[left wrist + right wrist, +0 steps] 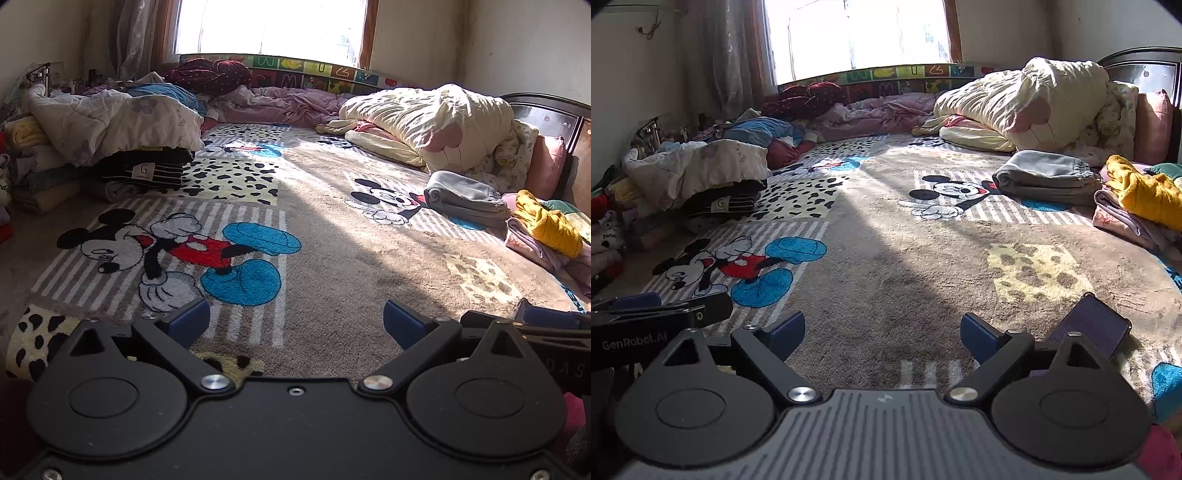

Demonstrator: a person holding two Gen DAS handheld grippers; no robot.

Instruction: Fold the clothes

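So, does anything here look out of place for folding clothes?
A dark phone lies on the blanket, just ahead of the right tongs, where clothes would be spread. Otherwise nothing stands out.

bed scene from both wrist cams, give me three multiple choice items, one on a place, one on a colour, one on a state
1. Where does the folded grey garment lie?
A. beside the yellow garment
B. on the windowsill
C. in a gripper

2. What colour are the gripper fingers?
A. red
B. blue
C. white

3. How do the left gripper and right gripper stand?
A. both open, empty
B. both shut on cloth
C. one holds a phone

Answers:
1 A, it rests on the blanket just left of the yellow one.
2 B, the pads are blue.
3 A, wide gaps with only blanket between.
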